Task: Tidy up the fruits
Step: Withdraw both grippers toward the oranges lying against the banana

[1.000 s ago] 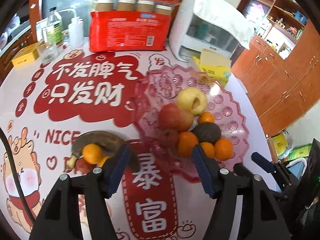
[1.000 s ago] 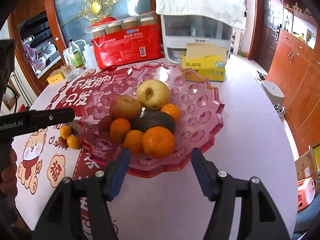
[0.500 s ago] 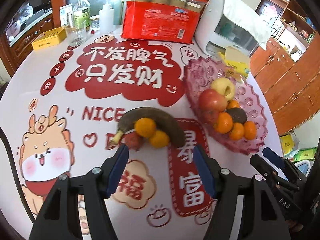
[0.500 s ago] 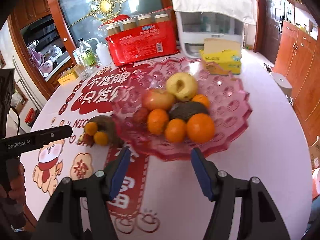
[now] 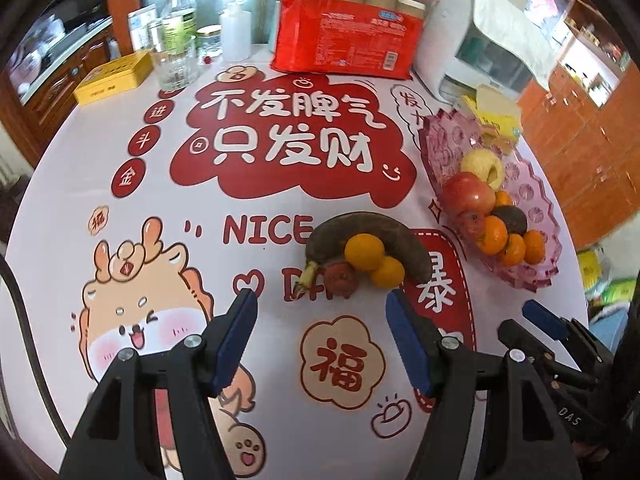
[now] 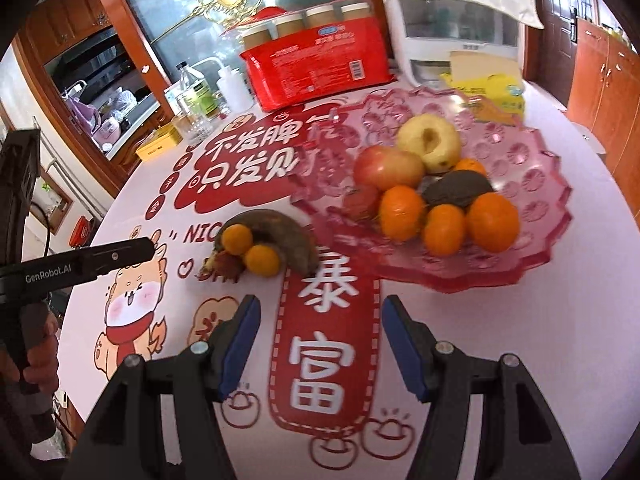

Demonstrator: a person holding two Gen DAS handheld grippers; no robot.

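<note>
Most fruit is already piled in the tray (image 6: 532, 240), while a banana (image 5: 360, 226), two oranges (image 5: 364, 252) and a small red fruit (image 5: 340, 276) are left on the desk (image 5: 80, 184), both grippers' jaws held wide and empty.

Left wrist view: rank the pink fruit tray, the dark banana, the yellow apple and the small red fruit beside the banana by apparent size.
1. Pink fruit tray
2. Dark banana
3. Yellow apple
4. Small red fruit

The apple sits farther from the camera than the banana, so their true gap is unsure.
</note>
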